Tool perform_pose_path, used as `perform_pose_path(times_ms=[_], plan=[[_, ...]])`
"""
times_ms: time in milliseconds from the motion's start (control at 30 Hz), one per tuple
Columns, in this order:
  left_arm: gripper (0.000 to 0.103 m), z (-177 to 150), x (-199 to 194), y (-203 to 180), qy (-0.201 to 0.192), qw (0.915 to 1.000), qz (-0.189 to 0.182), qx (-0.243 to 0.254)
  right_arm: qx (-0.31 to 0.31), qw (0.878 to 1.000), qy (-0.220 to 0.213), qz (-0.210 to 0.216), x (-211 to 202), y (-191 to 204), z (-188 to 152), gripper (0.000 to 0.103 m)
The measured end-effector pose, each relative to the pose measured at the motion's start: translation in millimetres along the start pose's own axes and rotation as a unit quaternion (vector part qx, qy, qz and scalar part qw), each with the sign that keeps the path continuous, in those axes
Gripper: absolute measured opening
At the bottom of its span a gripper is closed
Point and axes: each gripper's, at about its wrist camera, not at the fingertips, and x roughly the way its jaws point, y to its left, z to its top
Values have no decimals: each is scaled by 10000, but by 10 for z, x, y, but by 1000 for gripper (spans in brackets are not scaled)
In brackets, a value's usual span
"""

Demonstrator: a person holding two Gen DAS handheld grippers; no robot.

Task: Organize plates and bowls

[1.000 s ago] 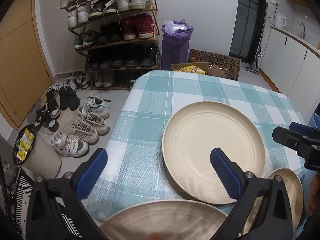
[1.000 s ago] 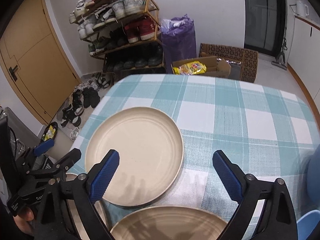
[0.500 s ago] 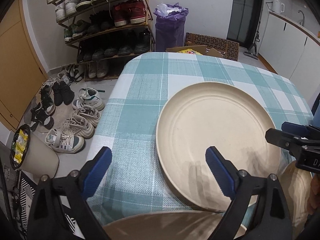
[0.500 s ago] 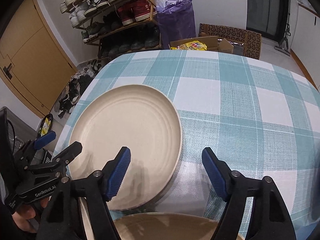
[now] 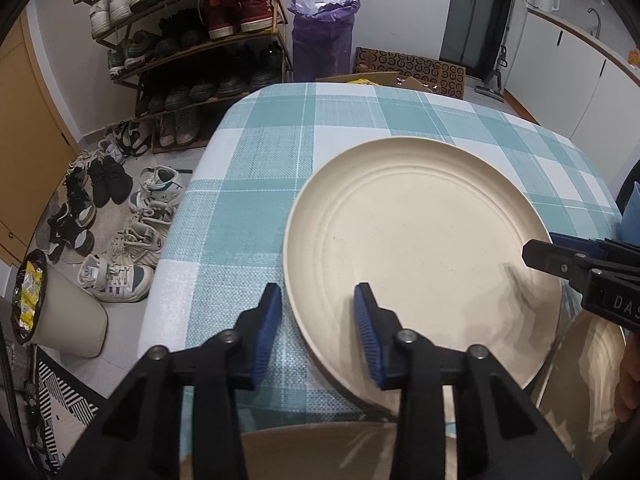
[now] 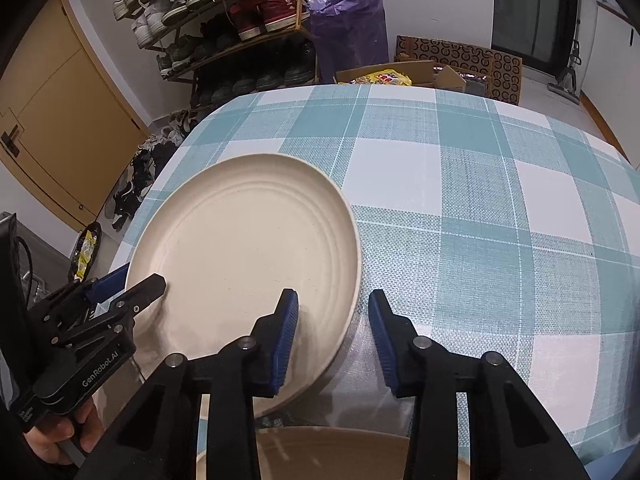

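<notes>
A large cream plate [image 5: 420,248] [image 6: 248,240] lies on the teal-check tablecloth [image 5: 260,152]. My left gripper [image 5: 318,320] straddles the plate's left rim, one blue pad outside and one over the plate. Its jaws are closing, and a gap still shows on both sides of the rim. My right gripper [image 6: 332,320] straddles the right rim the same way, jaws closing and pads clear of it. Each gripper also shows from the side in the other view: the right gripper [image 5: 548,246], and the left gripper [image 6: 136,284] held by a hand.
A second cream dish [image 5: 320,452] [image 6: 332,456] sits at the near table edge and another cream dish [image 5: 580,380] at the right. Left of the table are a shoe rack [image 5: 192,32], loose shoes [image 5: 120,272] and a bin [image 5: 60,316]. A purple bag [image 5: 320,40] and cardboard boxes [image 6: 460,64] stand beyond.
Both grippers have come down toward the plate. Their jaws have narrowed from wide open to a small gap around the plate's left and right rims.
</notes>
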Motion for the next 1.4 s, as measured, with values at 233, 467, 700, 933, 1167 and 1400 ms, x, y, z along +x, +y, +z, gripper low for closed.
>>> perform_pose_path(times_ms=[233,467,700,933,1167,1400], plan=[[19,-2,3,27,5,10000,-4,-25,-39,10000,72,22,31,6,-9,27],[16,-7,-11,64,-10,10000,-55,-52,6,9999,65,-92,27,-35,-19,12],[14,8,-81,33,-138,9999,-32,6,-56,9998,-45,-211,-22,-37,-29,11],[14,37,-203,18,-245,9997,-25,10,-54,9996,-167,-217,-149,-33,-15,11],[14,67,-425,-36,-414,9991,-38,66,21,9993,-332,-145,-391,-51,-21,11],[14,47,-725,-105,-597,9981,-55,170,66,9987,-495,-130,-691,-54,-103,12]])
